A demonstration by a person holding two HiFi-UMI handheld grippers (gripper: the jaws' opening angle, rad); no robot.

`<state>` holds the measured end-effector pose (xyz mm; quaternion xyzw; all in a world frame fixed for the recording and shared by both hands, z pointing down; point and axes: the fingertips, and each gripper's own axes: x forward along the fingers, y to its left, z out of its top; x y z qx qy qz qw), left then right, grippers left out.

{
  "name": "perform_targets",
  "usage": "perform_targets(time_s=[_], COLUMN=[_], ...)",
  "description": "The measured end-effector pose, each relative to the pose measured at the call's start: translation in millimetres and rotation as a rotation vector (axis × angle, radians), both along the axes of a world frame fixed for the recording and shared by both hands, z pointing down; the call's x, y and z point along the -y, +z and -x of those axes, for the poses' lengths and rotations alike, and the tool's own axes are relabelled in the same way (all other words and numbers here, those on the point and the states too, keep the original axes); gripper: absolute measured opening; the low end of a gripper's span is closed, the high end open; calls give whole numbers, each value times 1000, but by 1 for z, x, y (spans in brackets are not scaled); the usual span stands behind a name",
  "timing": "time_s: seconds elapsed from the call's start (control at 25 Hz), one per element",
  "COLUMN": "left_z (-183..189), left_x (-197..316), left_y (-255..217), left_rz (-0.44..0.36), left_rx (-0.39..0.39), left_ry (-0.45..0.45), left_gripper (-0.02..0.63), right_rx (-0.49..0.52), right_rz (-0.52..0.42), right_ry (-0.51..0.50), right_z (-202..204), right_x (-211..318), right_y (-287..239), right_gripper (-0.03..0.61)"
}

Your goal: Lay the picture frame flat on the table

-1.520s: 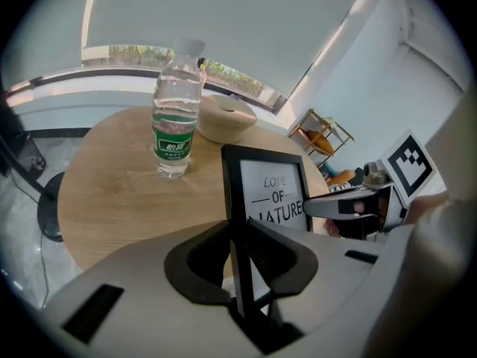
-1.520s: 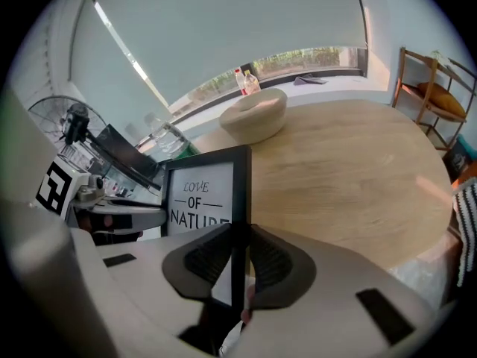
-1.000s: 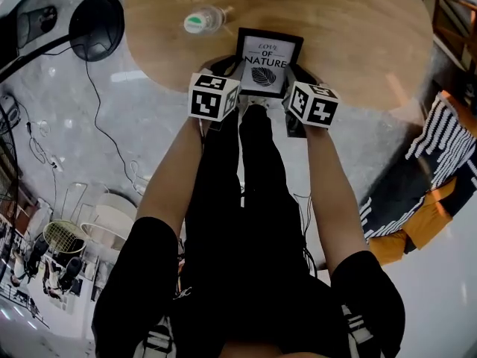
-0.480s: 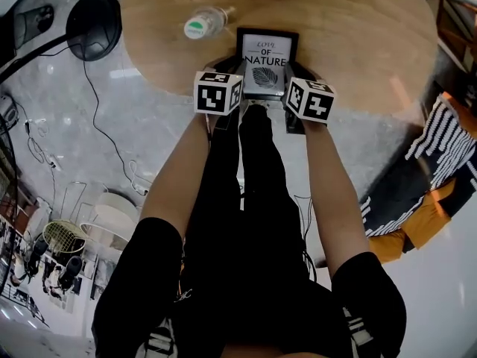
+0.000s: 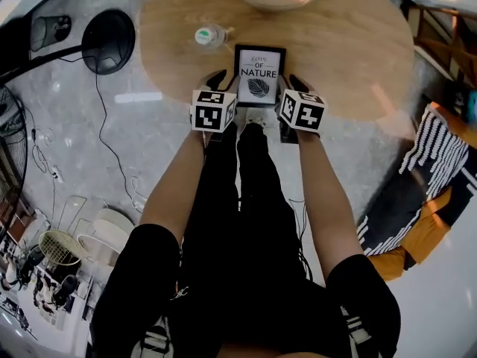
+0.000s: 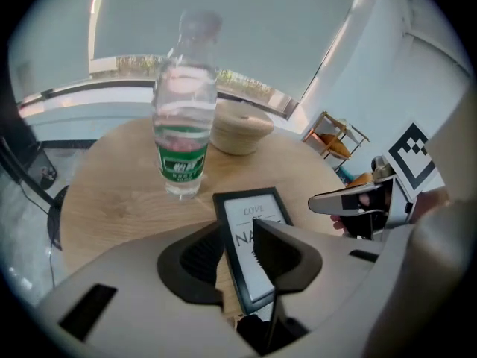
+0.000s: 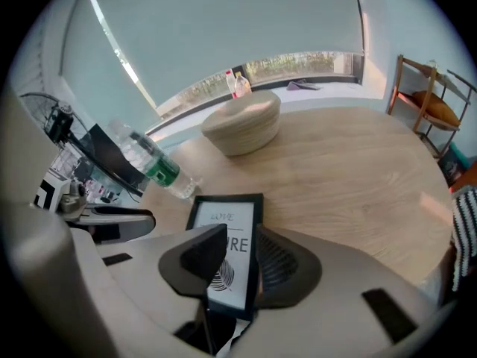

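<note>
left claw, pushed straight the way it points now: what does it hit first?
The picture frame: its edge lies between the left claw's opening jaws. Beyond it, likely the wooden bowl; the water bottle stands just left of that line, depth unclear.

Both bare arms reach straight forward, roughly parallel, the left arm [image 5: 173,192] beside the right arm [image 5: 322,196] (dark short sleeves [image 5: 141,274] cover the shoulders). At their far ends the left gripper [image 5: 226,84] and right gripper [image 5: 289,86] sit level and close together, marker cubes [image 5: 213,110] turned upward. Each gripper's jaws are opening and stand wide, with an edge of the frame [image 5: 259,74] between them. The left gripper straddles its left edge, the right gripper its right edge. The pads do not seem to press on it.
</note>
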<state>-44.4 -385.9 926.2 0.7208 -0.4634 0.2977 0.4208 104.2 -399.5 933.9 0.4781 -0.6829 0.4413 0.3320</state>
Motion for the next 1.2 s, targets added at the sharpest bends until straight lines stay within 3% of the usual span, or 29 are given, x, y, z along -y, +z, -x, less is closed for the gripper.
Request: perform_targets(time_s=[0.2,0.4,0.72,0.96,1.2], left_z=[-9,-5,4,26,31], left_x=[0,10,2,-11,-24], left_y=[-119,-253,-465,-570,-632], left_rz=[-142,-323,-625,-763,-854], left_rx=[-33,-35,3,-9,78], left_ry=[-4,-25,-50,-111,-91], left_gripper=[117,62,21,20,21], right_rx=[29,57,115,113,104], right_rz=[-165,-338,-709,-900,-1018], right_ry=[-5,0,-40,-47,-54], right_z=[3,9,16,32,31], right_x=[-6,-5,1,-13,-29], right_y=[-117,-249,-466,-585,-651], right_gripper=[115,20,14,14,14])
